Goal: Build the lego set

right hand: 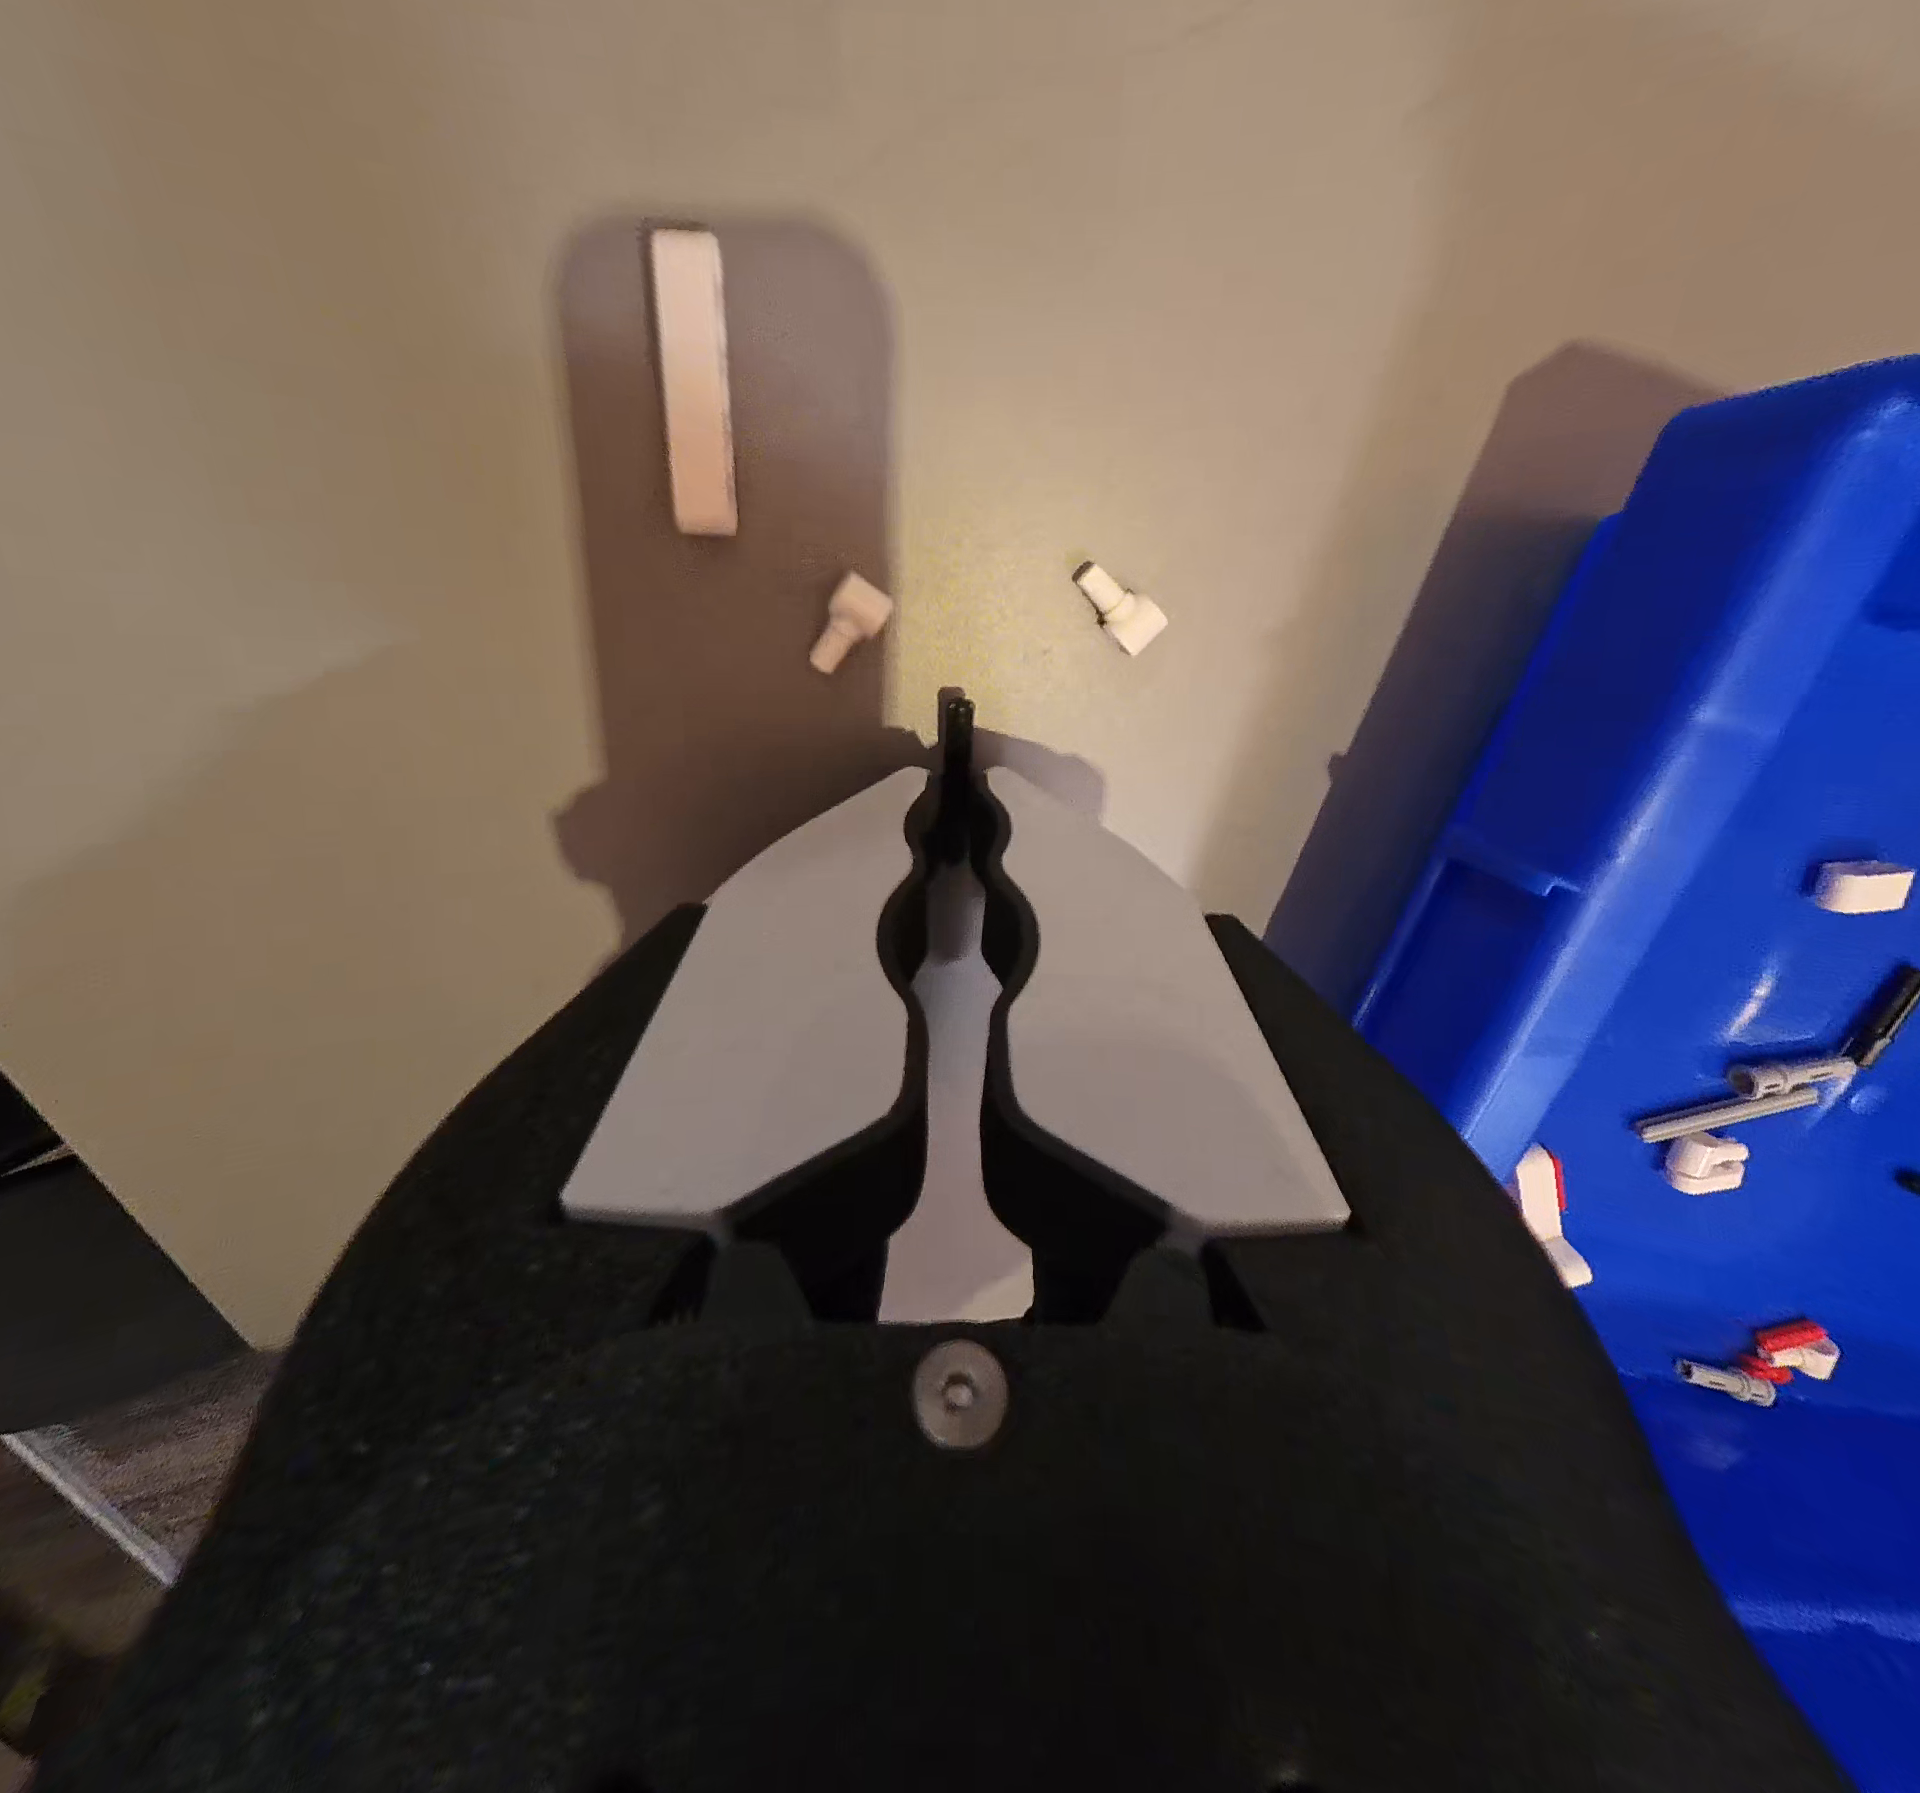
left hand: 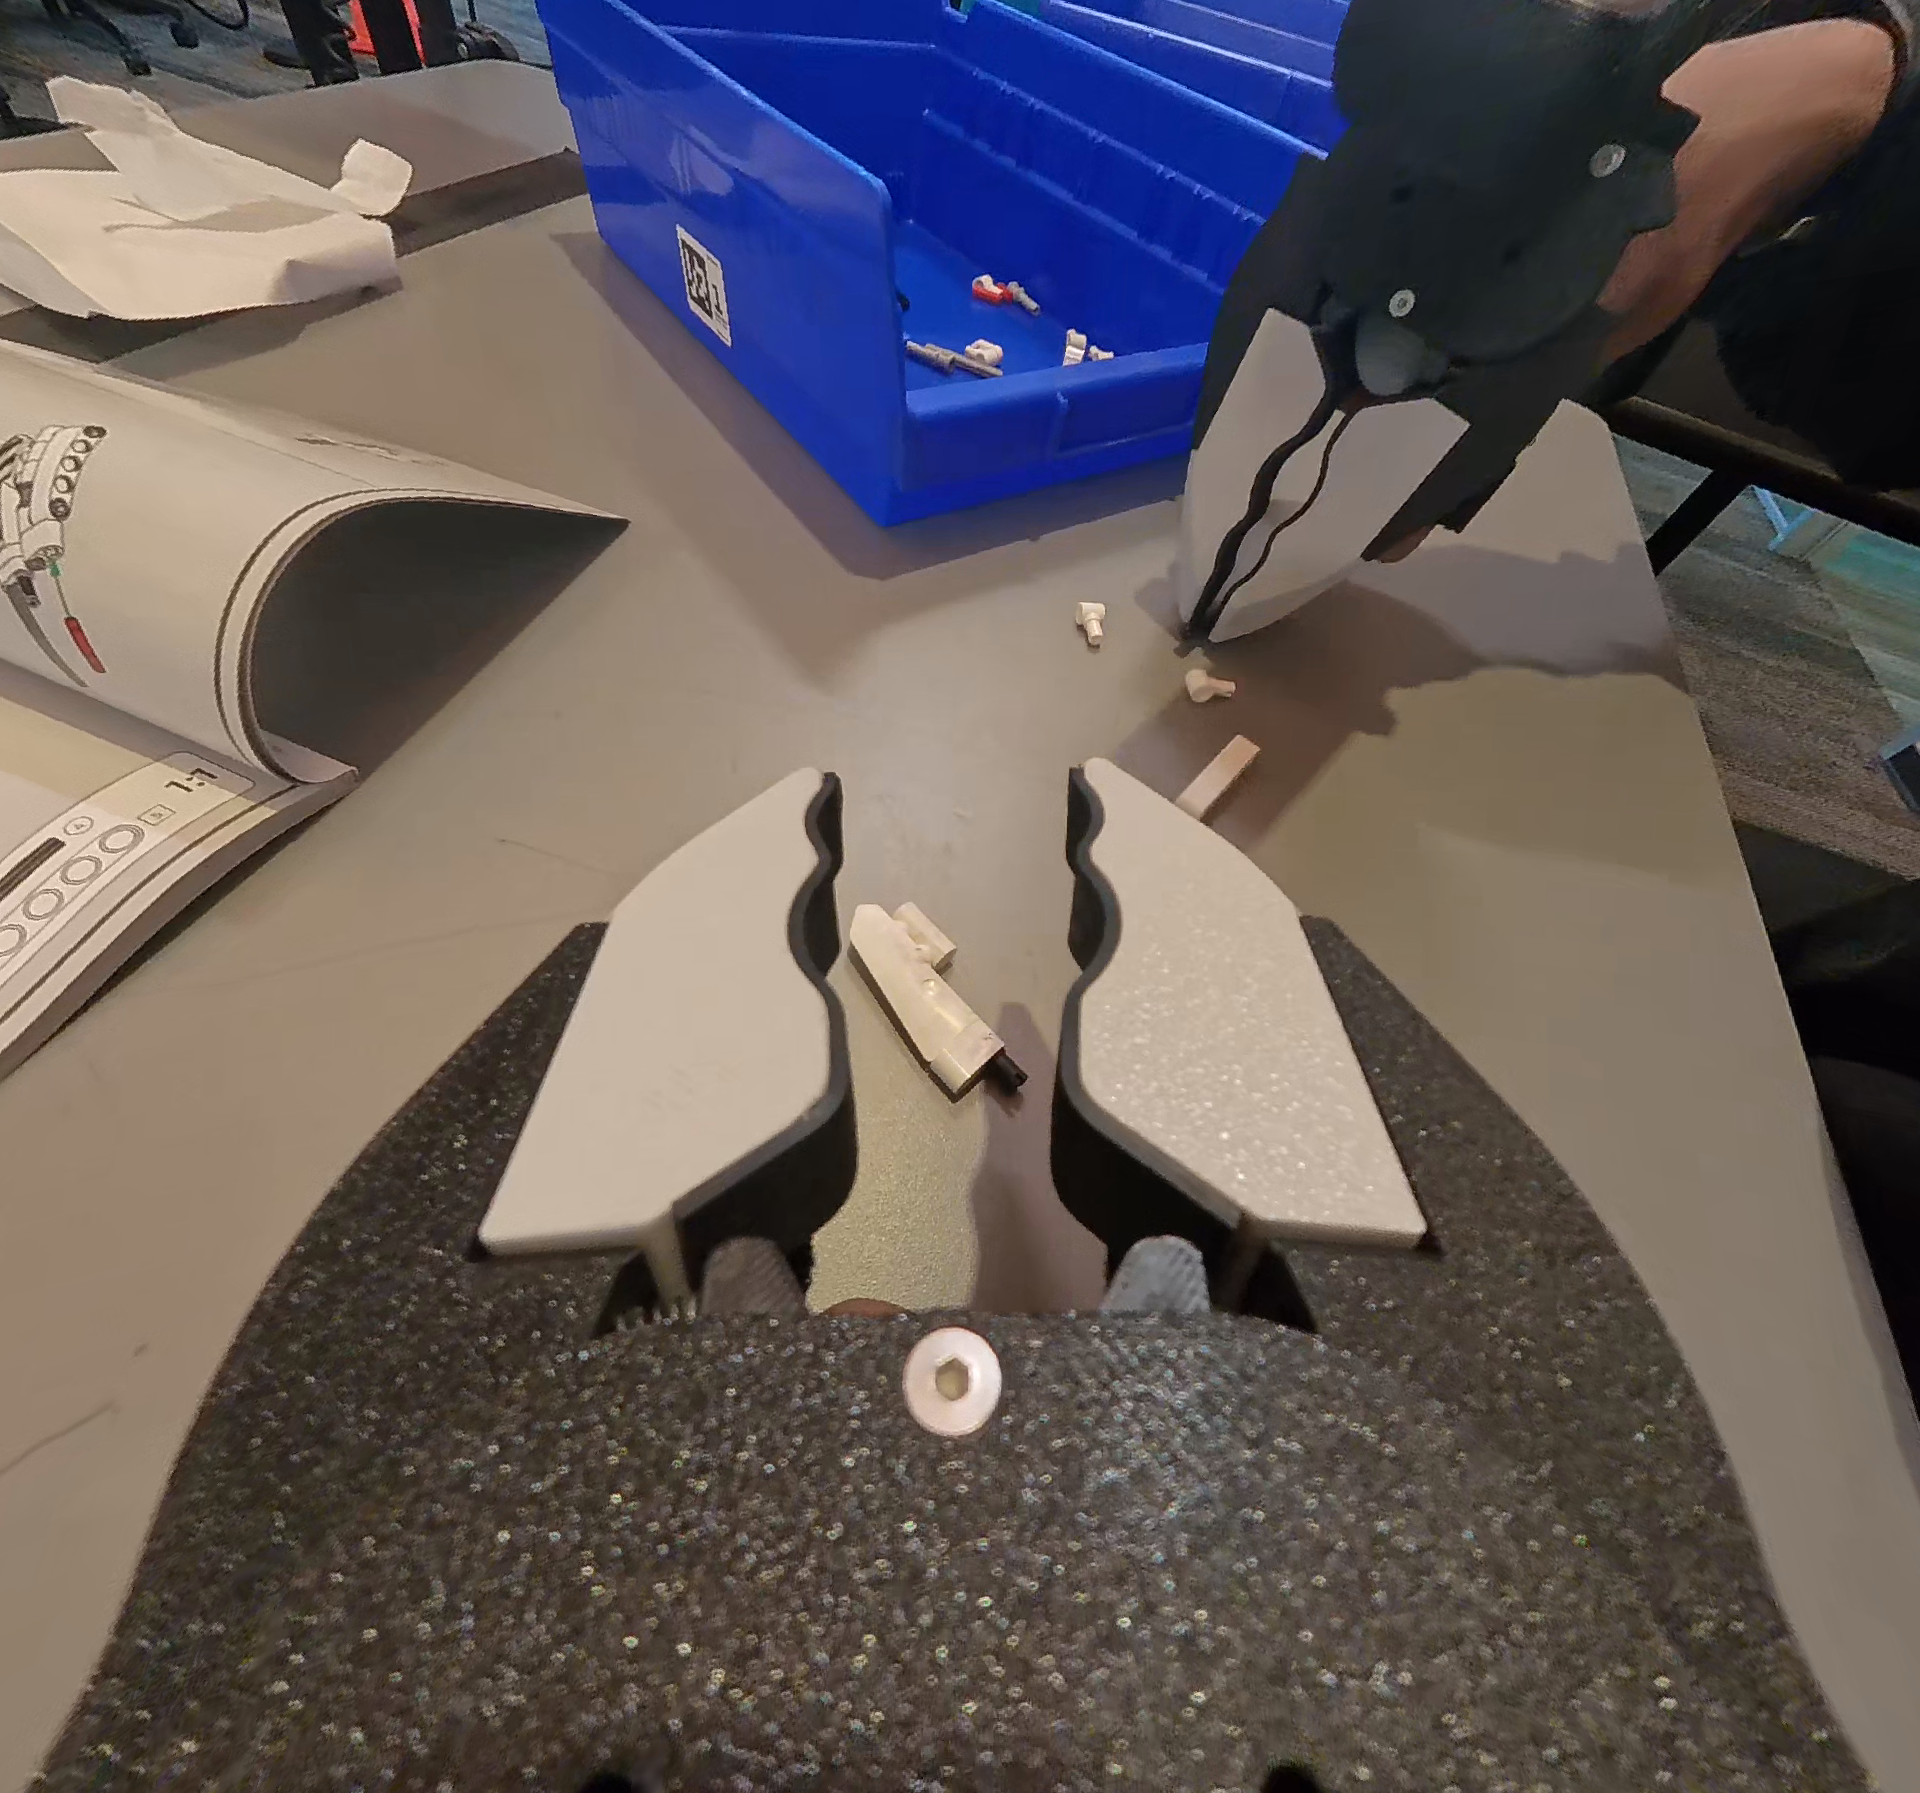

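My left gripper [left hand: 951, 787] is open, low over the grey table [left hand: 623, 704]. A small white part assembly with a black pin end [left hand: 925, 995] lies on the table between its fingers, and neither pad touches it. My right gripper [right hand: 954, 777] is shut on a thin black pin [right hand: 954, 730] that sticks out past its tips. In the left wrist view the right gripper [left hand: 1205, 626] points down with its tips at the table surface. Two small white pegs [right hand: 850, 621] [right hand: 1120, 611] and a white beam [right hand: 694, 382] lie just beyond it.
A blue bin [left hand: 727, 185] with several small loose parts stands at the back, and shows at the right in the right wrist view [right hand: 1662, 808]. An open instruction booklet [left hand: 156, 600] and crumpled white paper [left hand: 187, 205] lie at the left. The table edge runs along the right. Spacing between my two grippers at the tips: around 15 centimetres.
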The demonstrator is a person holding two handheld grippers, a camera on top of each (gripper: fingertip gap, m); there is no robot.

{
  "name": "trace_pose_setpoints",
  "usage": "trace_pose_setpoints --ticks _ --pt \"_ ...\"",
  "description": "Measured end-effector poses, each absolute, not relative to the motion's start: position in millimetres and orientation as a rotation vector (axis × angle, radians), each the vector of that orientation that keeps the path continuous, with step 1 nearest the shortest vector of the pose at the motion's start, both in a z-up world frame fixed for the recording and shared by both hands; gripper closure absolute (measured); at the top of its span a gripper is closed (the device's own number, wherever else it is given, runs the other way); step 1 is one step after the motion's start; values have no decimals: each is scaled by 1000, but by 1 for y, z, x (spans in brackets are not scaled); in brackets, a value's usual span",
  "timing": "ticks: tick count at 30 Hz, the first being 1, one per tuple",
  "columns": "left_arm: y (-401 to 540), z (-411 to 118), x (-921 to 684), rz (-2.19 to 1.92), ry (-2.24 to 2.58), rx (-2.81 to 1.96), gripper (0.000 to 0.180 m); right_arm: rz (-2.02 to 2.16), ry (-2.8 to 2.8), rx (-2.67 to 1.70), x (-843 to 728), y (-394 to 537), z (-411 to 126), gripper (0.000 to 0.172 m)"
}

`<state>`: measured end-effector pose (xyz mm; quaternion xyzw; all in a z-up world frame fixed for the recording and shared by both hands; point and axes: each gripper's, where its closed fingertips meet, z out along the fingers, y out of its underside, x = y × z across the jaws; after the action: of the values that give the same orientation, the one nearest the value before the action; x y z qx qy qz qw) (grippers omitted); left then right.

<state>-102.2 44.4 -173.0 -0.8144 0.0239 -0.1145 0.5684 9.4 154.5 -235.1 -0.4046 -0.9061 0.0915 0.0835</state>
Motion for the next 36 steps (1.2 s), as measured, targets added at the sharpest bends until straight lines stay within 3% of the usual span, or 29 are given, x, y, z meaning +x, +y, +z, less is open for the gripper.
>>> trace_pose_setpoints --ticks 26,36 --pt "45 -173 -102 -271 57 -1911 139 289 -2699 -1195 9 157 -233 163" --pt "45 -173 -103 -281 49 -1915 139 457 -2466 -1259 3 197 -153 159"
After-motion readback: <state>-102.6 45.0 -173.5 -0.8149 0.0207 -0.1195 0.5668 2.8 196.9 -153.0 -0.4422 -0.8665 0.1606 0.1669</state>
